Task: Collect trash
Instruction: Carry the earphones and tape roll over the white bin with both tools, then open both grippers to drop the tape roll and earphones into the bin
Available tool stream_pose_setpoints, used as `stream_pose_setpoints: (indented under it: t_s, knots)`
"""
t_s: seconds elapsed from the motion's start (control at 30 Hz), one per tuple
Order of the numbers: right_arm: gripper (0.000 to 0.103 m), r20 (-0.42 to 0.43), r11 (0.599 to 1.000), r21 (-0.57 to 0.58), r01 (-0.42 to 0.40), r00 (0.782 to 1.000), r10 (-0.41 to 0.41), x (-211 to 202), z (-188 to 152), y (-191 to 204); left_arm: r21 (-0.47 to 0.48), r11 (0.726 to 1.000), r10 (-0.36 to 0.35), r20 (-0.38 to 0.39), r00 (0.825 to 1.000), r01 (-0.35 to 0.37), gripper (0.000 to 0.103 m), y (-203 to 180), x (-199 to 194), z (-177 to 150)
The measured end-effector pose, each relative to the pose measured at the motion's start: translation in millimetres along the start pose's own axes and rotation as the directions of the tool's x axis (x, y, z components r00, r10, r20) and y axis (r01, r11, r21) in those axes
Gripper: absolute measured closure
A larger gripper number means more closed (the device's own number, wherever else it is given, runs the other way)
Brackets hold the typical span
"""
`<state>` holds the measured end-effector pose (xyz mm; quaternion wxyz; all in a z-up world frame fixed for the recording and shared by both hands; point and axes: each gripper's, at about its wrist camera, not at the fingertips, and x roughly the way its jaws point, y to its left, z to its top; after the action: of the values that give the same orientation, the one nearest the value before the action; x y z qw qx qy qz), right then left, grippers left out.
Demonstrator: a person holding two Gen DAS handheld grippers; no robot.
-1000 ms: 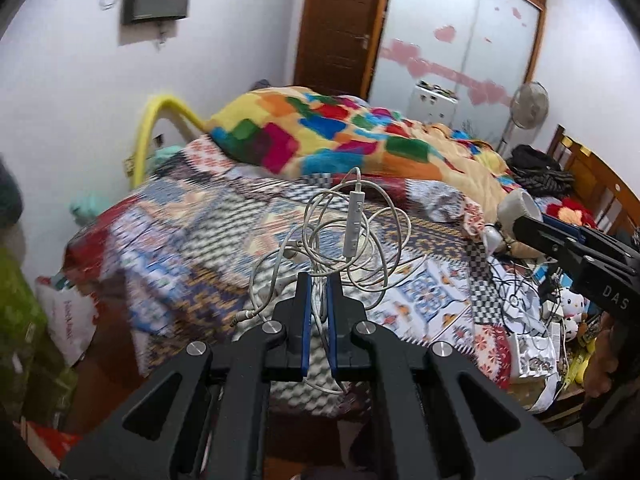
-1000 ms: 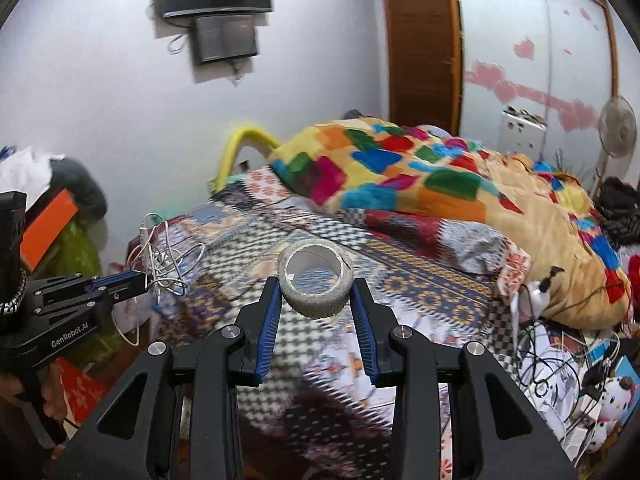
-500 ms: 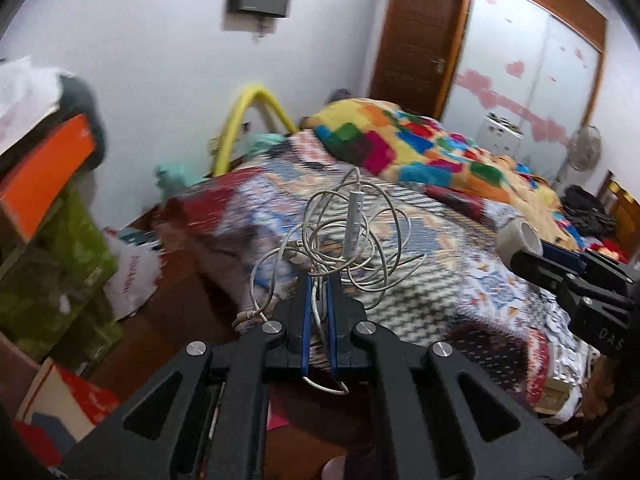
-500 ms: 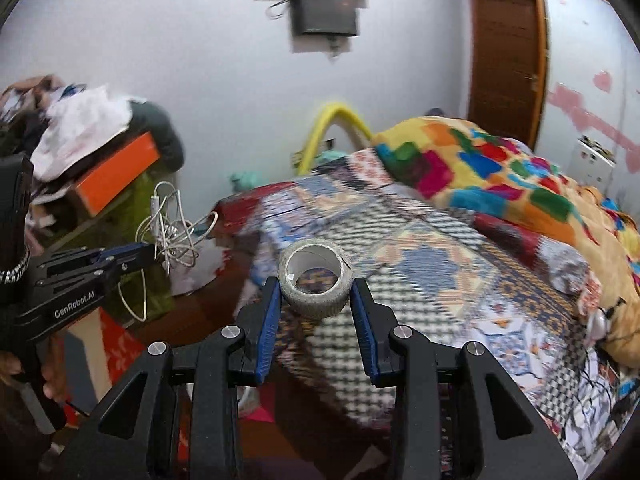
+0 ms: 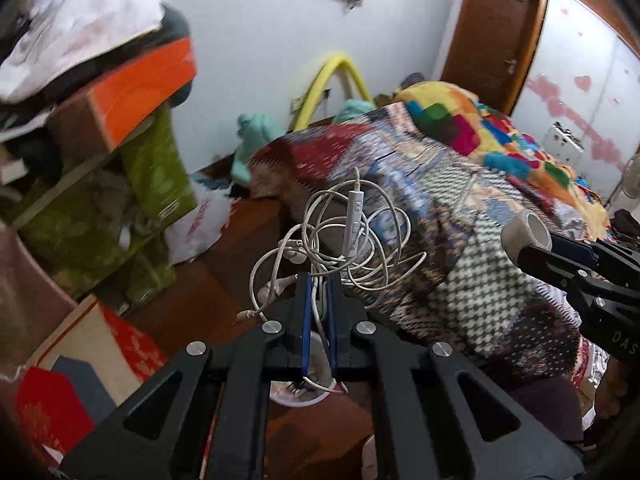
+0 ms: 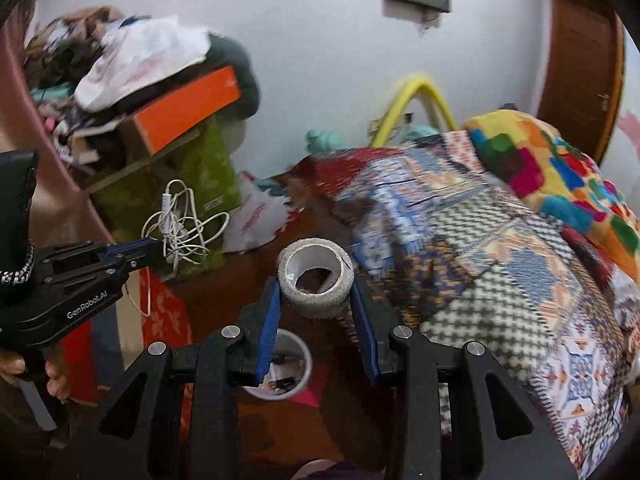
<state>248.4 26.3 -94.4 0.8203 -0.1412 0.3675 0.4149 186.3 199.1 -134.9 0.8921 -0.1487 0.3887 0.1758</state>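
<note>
White earphone cable, tangled in loose loops with an inline remote, sits clamped between the blue pads of our left gripper. Jaws nearly closed on a few strands; the rest of the bundle stands up above the fingertips, and one plug end trails off to the left. From the right wrist view the same bundle hangs at the tip of that gripper, held out over the floor, clear of the bed.

Right gripper grips a grey-white tape roll, pinched from both sides by the blue pads, open core facing the camera. Jaws spread only as wide as the roll. In the left wrist view the roll shows at the tip of the right gripper, over the edge of the patchwork bedspread.

Below both tools, on the brown floor, a white round container with small dark bits inside; partly hidden by the fingers. We see its rim again under the left gripper.

Surroundings: colourful block-pattern blanket piled on the bed. Yellow arched tube against the white wall. Orange box on a stack with a white cloth heaped on top, green box under it. White plastic bag with red print on the floor near the bed corner. Brown door beyond. Much of the bedspread is motion-blurred.
</note>
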Motion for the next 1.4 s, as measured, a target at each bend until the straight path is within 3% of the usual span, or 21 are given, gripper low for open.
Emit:
stream_pose_setpoints:
  t_s: [0.37,0.53,0.73,1.03,1.17,1.37,1.4]
  knots:
    - [0.071,-0.156,0.994,-0.068,-0.083,0.985,0.072,70.3,-12.6,49.5,-0.088,0.996,0.017,-0.122,0.992,-0.028,0.097,46.2,44.2,-32.5]
    - [0.071,-0.268,0.989,-0.083,-0.123,0.959,0.096,108.1,-26.3,55.3,-0.106,0.994,0.005,-0.201,0.980,-0.027,0.097,49.7,72.2,-47.7]
    - [0.071,-0.387,0.985,-0.040,-0.170,0.911,0.141,153.5,-39.8,54.0,-0.126,0.991,-0.004,-0.310,0.951,-0.036,0.097,56.1,108.6,-65.8]
    - [0.068,-0.447,0.970,0.017,-0.241,0.866,0.223,190.5,-36.9,50.4,-0.149,0.988,-0.013,-0.377,0.926,-0.047,0.097,64.8,137.9,-69.3]
    - [0.052,-0.444,0.971,0.029,-0.239,0.867,0.227,196.1,-32.9,45.9,-0.142,0.989,-0.010,-0.391,0.920,-0.050,0.097,64.2,148.2,-66.5]
    - [0.052,-0.426,0.977,0.044,-0.210,0.880,0.209,193.7,-27.7,32.0,-0.139,0.990,-0.021,-0.411,0.911,-0.040,0.097,58.3,165.1,-61.0]
    - [0.052,-0.417,0.977,0.053,-0.207,0.884,0.210,190.5,-26.5,28.2,-0.134,0.990,-0.017,-0.420,0.907,-0.043,0.090,56.3,168.4,-59.2]
